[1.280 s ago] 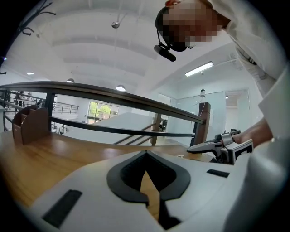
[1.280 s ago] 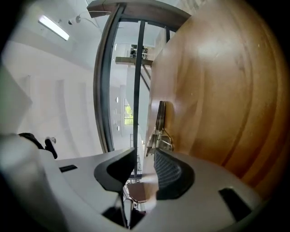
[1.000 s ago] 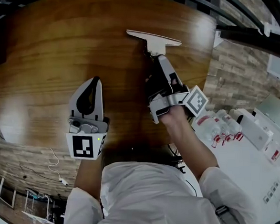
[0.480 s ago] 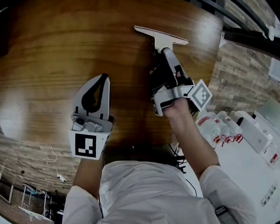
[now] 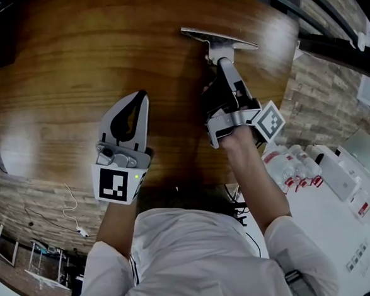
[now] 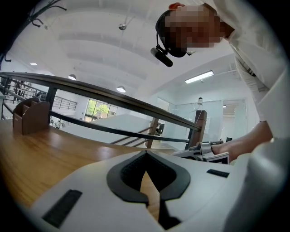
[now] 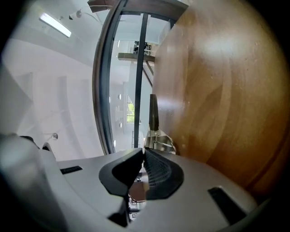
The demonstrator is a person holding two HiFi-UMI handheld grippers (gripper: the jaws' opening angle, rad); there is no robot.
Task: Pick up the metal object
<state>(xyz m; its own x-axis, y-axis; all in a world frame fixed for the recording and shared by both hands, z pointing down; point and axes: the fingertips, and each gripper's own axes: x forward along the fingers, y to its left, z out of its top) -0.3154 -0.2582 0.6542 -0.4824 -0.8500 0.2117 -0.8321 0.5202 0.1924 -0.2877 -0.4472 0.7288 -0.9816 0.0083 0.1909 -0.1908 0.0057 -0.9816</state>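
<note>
The metal object (image 5: 219, 39) is a T-shaped piece with a flat blade and a short stem, lying at the far right of the wooden table (image 5: 72, 63). My right gripper (image 5: 221, 63) is shut on that stem, turned on its side. In the right gripper view the metal object (image 7: 154, 130) sticks out just past the closed jaws of my right gripper (image 7: 142, 153). Whether the blade touches the wood cannot be told. My left gripper (image 5: 141, 96) rests over the table's near middle, shut on nothing. In the left gripper view the jaws of my left gripper (image 6: 146, 155) meet with only wood behind them.
A brown box (image 6: 30, 117) stands on the table far to the left. A dark railing (image 6: 113, 97) runs behind the table. Off the table's right edge is a white surface with several small bottles (image 5: 292, 166).
In the head view both grippers and the metal object have shifted slightly up and to the right. The right gripper stays shut on the stem; the left stays shut.
</note>
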